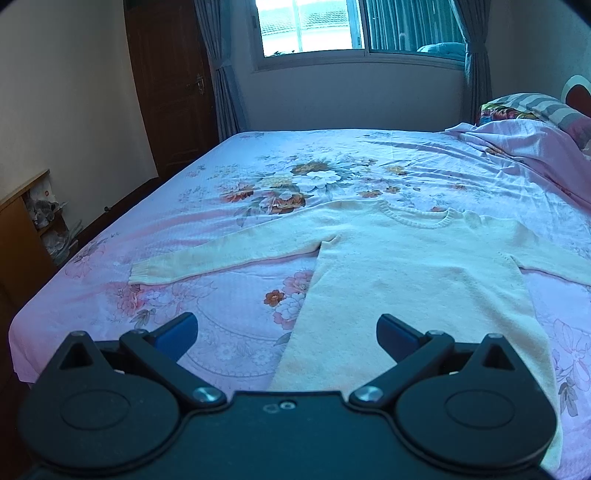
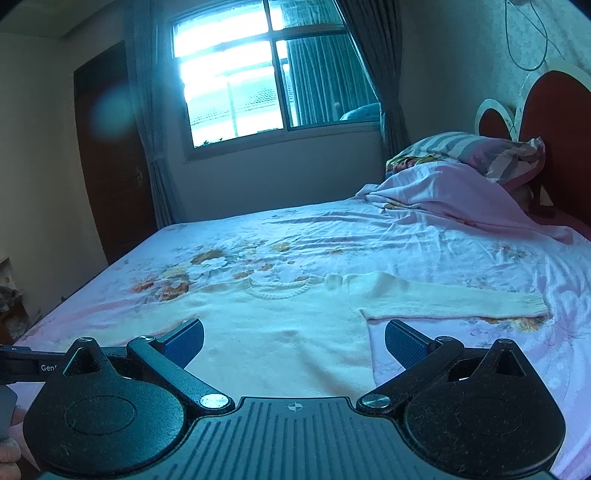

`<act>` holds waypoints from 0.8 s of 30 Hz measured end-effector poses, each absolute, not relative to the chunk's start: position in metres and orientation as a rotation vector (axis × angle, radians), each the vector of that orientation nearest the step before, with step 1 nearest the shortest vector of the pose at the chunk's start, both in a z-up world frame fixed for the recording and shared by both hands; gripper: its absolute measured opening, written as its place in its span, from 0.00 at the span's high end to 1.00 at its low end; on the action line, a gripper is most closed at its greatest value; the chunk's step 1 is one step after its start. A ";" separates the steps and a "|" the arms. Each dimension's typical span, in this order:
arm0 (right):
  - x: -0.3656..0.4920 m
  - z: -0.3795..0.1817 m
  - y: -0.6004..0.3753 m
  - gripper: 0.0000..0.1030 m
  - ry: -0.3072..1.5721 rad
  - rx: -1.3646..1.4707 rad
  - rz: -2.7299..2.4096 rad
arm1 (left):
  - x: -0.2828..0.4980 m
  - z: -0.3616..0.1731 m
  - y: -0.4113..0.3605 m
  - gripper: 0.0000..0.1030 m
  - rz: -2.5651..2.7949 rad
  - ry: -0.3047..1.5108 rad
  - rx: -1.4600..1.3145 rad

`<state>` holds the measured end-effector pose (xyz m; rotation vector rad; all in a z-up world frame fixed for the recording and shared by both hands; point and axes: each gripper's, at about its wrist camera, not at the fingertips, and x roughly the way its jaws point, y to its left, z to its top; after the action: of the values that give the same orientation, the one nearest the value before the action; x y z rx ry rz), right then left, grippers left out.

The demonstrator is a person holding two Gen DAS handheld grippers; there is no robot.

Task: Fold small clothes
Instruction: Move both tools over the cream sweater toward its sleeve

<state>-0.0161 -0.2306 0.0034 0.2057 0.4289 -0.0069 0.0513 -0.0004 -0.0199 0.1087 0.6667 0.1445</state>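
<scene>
Fingers point(image 1: 177, 330) of both grippers spread wide above the flat sweater point(image 1: 406, 280).

Bed point(image 1: 229, 173) with pink floral sheet, wrinkled toward the headboard point(image 2: 546, 122) (red, white-trimmed). Striped pillow point(image 2: 461, 146) on bunched pink cover. Window point(image 1: 314, 26) behind, grey curtains either side. Dark wooden door point(image 1: 170, 81) at left; low shelf point(image 1: 22, 221) near it.

Both handheld grippers point forward and level, jaws spread wide with nothing between them. The left gripper point(image 1: 286, 334) shows blue pads point(image 1: 177, 332) on each finger, as does the right gripper point(image 2: 293, 341).
</scene>
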 end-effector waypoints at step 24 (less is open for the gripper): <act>0.090 -0.025 -0.220 0.00 0.506 0.169 0.013 | 0.141 -0.054 0.037 0.02 0.224 0.784 0.054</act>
<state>0.0898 -0.2202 -0.0251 0.1689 0.5061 0.0133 0.1405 0.0370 -0.0545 0.0540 0.7841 0.2238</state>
